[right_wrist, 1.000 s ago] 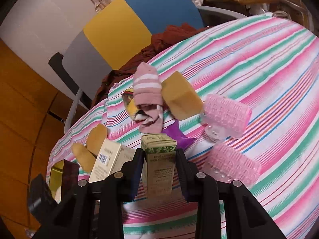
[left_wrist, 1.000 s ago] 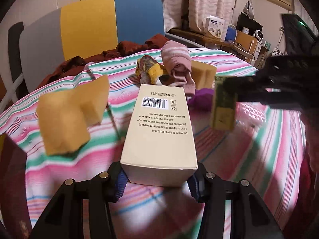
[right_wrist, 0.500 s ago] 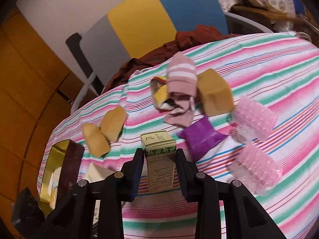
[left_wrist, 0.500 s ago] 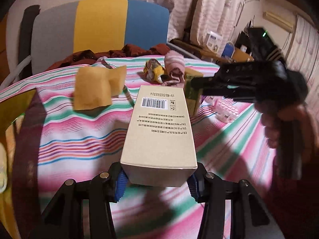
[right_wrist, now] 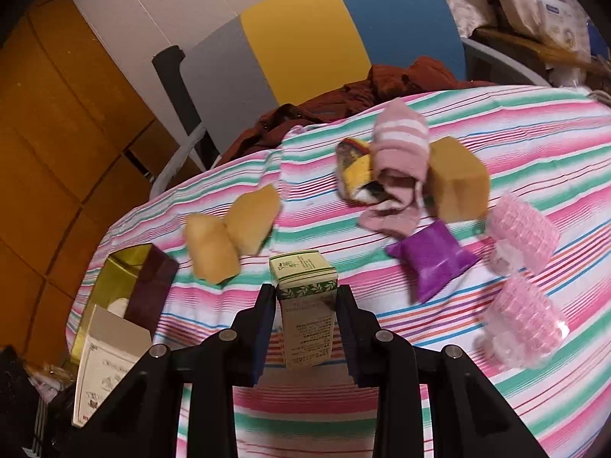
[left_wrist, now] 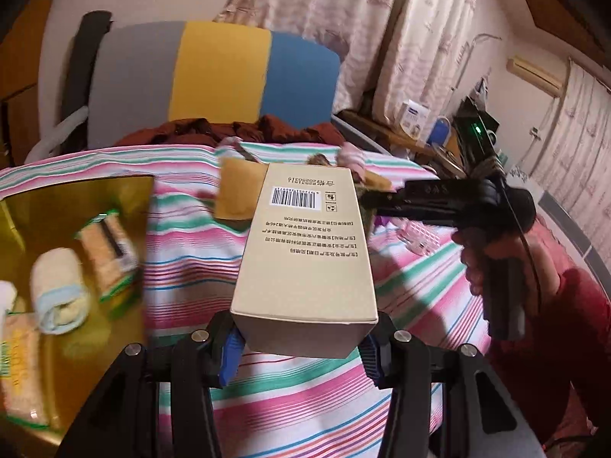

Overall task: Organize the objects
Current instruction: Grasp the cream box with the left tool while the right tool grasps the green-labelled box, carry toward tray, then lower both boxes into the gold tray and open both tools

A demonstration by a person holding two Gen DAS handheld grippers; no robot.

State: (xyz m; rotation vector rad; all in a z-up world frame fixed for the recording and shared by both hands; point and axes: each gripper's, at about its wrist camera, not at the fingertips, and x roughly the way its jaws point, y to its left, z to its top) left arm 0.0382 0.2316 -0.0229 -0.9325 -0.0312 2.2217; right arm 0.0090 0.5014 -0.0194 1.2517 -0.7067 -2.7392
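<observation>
My left gripper [left_wrist: 301, 347] is shut on a tall beige carton [left_wrist: 305, 244] with a barcode, held above the striped tablecloth [left_wrist: 191, 267]. Left of it lies an open gold-lined box [left_wrist: 76, 198] holding a rolled towel [left_wrist: 59, 297] and packets. My right gripper [right_wrist: 305, 320] is shut on a small green-and-cream carton [right_wrist: 305, 305], lifted over the cloth. In the right wrist view the gold box [right_wrist: 114, 278] sits at the table's left edge, and the beige carton [right_wrist: 107, 358] shows at lower left. The right gripper's black body and the hand holding it [left_wrist: 492, 236] cross the left wrist view.
On the cloth lie two yellow sponges [right_wrist: 233, 236], a tan block [right_wrist: 458, 179], a pink striped sock [right_wrist: 401, 145], a purple packet [right_wrist: 435, 259] and two pink rollers [right_wrist: 523, 229]. A grey, yellow and blue chair [right_wrist: 305, 49] with dark red cloth stands behind the table.
My left gripper has carried the beige carton leftward, bringing the gold box into view. My right gripper has drifted left with the small carton; the sponges now sit nearer its fingers.
</observation>
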